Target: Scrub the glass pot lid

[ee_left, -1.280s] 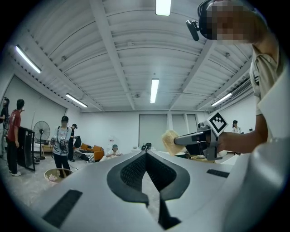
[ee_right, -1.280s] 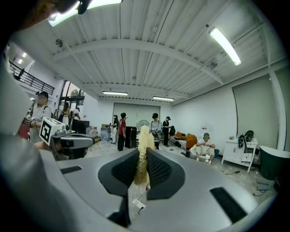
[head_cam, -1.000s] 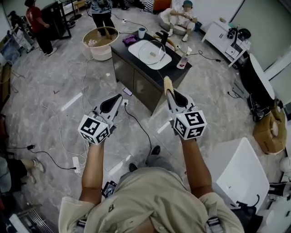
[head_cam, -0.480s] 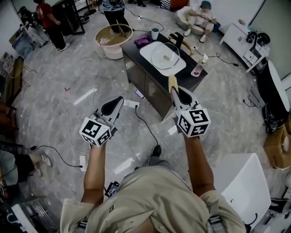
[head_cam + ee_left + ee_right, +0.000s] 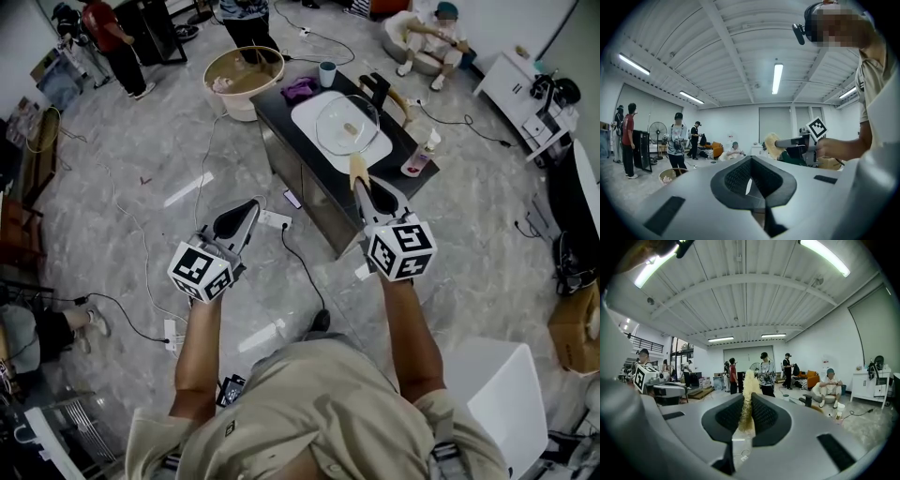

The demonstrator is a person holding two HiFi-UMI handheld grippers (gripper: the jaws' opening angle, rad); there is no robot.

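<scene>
The glass pot lid (image 5: 349,124) lies in a white basin (image 5: 309,105) on a dark counter (image 5: 281,122), far ahead of both grippers. My right gripper (image 5: 360,184) is shut on a yellow sponge (image 5: 356,167), held in the air short of the counter's near edge. That sponge (image 5: 748,401) stands upright between the jaws in the right gripper view; it also shows from the side as the sponge (image 5: 771,144) in the left gripper view. My left gripper (image 5: 250,206) hangs over the floor, left of the counter. Its jaws are shut with nothing in them (image 5: 751,180).
On the counter stand a cup (image 5: 326,73), a purple cloth (image 5: 300,89) and a bottle (image 5: 418,159). A beige tub (image 5: 246,80) sits on the floor behind it. Cables and a power strip (image 5: 275,219) lie on the floor. Several people stand or sit around; a white chair (image 5: 497,394) is at right.
The counter and lid have drawn nearer and lower in the head view as the person walks toward them. Both grippers keep their pose; the sponge stays gripped.
</scene>
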